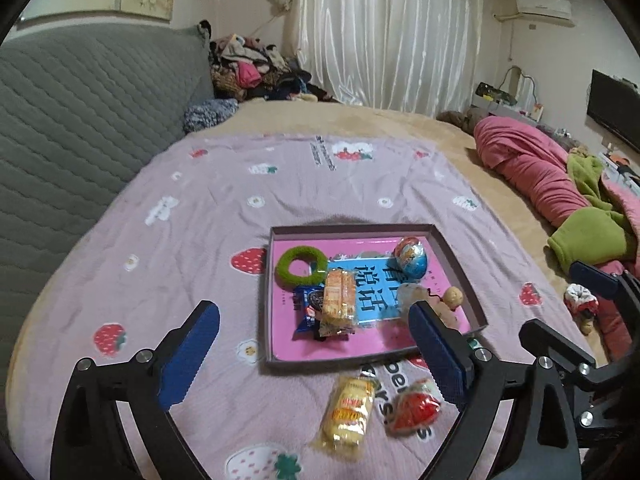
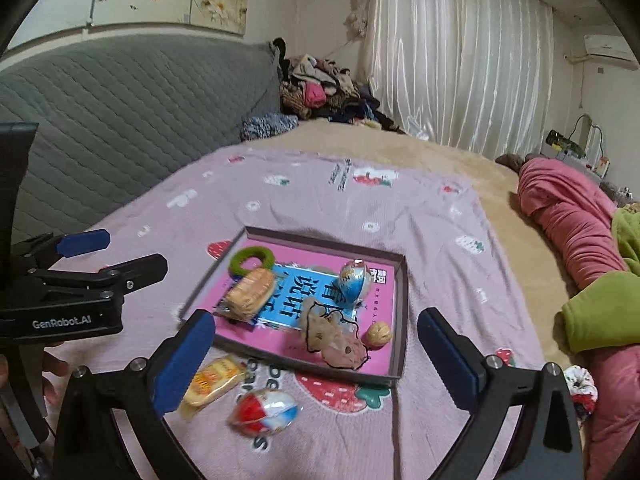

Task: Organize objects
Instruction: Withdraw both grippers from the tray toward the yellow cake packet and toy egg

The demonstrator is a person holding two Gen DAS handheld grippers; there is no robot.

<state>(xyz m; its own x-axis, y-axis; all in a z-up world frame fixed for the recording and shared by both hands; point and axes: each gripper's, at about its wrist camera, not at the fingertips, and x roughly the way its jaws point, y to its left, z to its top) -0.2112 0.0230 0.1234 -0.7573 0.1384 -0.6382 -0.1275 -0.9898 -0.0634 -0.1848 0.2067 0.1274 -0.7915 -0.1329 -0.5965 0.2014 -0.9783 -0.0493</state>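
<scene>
Both grippers hang above the bed with jaws spread wide and nothing between them. The left gripper [image 1: 314, 344] looks down on the shallow box tray [image 1: 460, 264], and the right gripper [image 2: 316, 354] looks on the same tray from its own side.

Two things lie outside the tray, on the pink strawberry sheet [image 1: 208, 200], just beside the near wall: a yellow biscuit packet [image 1: 350, 414] and a red and white wrapped snack [image 1: 414, 406]. These two appear to be what is left to put away. Inside the tray lie a green fuzzy ring [image 1: 298, 267], an orange wafer packet [image 1: 339, 298] that rests on a dark blue cookie packet [image 1: 305, 308], a blue foil egg [image 1: 410, 258], a brown plush toy [image 2: 334, 334] and a small beige ball [image 2: 379, 334].

The risks, as I judge them:
- The wrappers are thin and slippery, so a shallow pinch may let the packet slide out during the lift.
- The sheet is soft and loose. Fingers pushed too low may catch the cloth together with the packet and drag the tray.
- The biscuits inside may break under a hard squeeze.
- The two grippers are close together, so reaching for neighbouring snacks at once may make them collide.
- The tray is already crowded near the front, and a packet dropped there may stay on the wall or roll out again.

The red snack is blurred in the right wrist view, so its exact shape is not sure.
</scene>
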